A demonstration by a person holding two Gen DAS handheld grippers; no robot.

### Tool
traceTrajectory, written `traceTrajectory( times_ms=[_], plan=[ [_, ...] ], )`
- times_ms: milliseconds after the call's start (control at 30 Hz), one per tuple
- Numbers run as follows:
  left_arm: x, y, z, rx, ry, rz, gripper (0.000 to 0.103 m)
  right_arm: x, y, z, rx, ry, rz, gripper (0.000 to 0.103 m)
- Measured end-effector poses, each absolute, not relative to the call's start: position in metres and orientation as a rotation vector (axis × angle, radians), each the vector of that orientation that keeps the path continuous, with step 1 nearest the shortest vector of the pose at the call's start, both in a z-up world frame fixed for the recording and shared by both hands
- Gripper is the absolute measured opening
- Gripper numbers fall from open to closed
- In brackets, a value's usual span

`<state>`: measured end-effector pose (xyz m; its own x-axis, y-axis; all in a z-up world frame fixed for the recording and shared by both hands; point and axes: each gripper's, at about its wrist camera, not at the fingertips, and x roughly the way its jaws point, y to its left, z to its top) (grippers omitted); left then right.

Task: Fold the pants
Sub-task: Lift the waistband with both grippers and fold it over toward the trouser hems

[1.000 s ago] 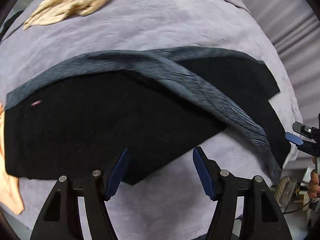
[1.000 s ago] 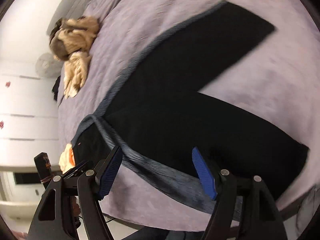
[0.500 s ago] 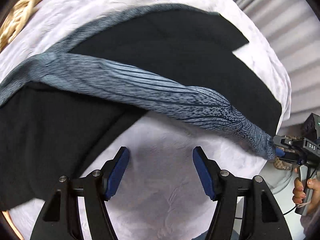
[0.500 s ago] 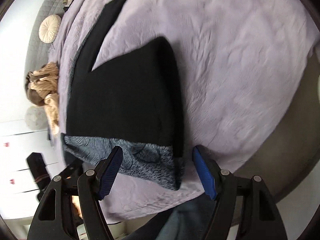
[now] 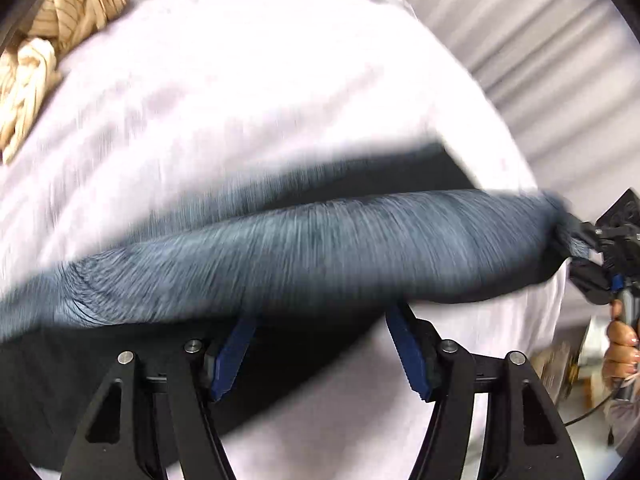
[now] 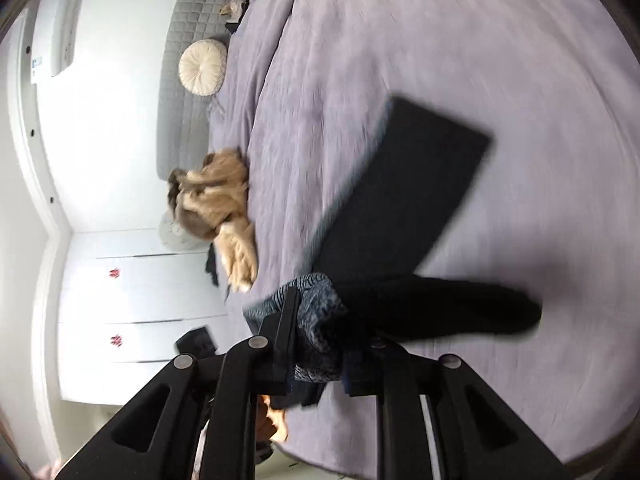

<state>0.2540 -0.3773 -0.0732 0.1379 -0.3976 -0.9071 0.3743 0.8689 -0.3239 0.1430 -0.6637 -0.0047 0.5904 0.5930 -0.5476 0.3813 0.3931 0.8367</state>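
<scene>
Black soft pants with a grey-blue stretchy waistband (image 5: pixel 320 248) are spread on the fuzzy purple bed cover (image 5: pixel 240 100), and the waistband is lifted off it. The right gripper (image 6: pixel 320 356) is closed tight on one end of the waistband. The left gripper (image 5: pixel 320 356) is wide open and holds nothing; the waistband is just in front of its blue pads (image 5: pixel 230 356). The cloth looks light and floppy, so it will likely sag and slide. The thick waistband seems the best place to be gripped.
</scene>
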Motion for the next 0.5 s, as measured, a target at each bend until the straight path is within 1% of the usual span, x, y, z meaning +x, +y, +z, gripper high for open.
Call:
traceTrajectory(
  times_ms=[33, 67, 167, 233, 267, 300, 333, 367, 433, 500],
  plan=[
    [0.272, -0.381, -0.068, -0.019, 1.290, -0.513, 0.067, 0.167, -0.672, -0.001, 1.156, 1.010, 0.127, 0.072],
    [0.283, -0.384, -0.062, -0.013, 1.264, -0.472, 0.067, 0.185, -0.678, 0.005, 1.089, 1.019, 0.106, 0.090],
    [0.301, -0.377, -0.046, -0.036, 1.202, -0.404, 0.067, 0.204, -0.680, 0.021, 0.928, 1.042, 0.100, 0.090],
    [0.298, -0.366, -0.049, -0.026, 1.209, -0.345, 0.073, 0.197, -0.681, 0.014, 0.906, 1.074, 0.070, 0.088],
    [0.294, -0.338, -0.050, -0.022, 1.226, -0.319, 0.073, 0.184, -0.684, 0.003, 0.913, 1.099, 0.057, 0.081],
    [0.288, -0.332, -0.056, -0.019, 1.247, -0.291, 0.073, 0.177, -0.684, -0.008, 0.937, 1.115, 0.055, 0.076],
    [0.279, -0.323, -0.066, -0.019, 1.278, -0.259, 0.073, 0.172, -0.684, -0.024, 0.985, 1.133, 0.065, 0.066],
    [0.273, -0.314, -0.076, -0.017, 1.305, -0.231, 0.073, 0.170, -0.685, -0.034, 1.023, 1.143, 0.074, 0.060],
    [0.257, -0.299, -0.095, -0.019, 1.364, -0.169, 0.073, 0.175, -0.680, -0.058, 1.092, 1.148, 0.108, 0.056],
    [0.243, -0.286, -0.111, -0.043, 1.406, -0.119, 0.073, 0.187, -0.667, -0.078, 1.105, 1.157, 0.141, 0.056]
  ],
)
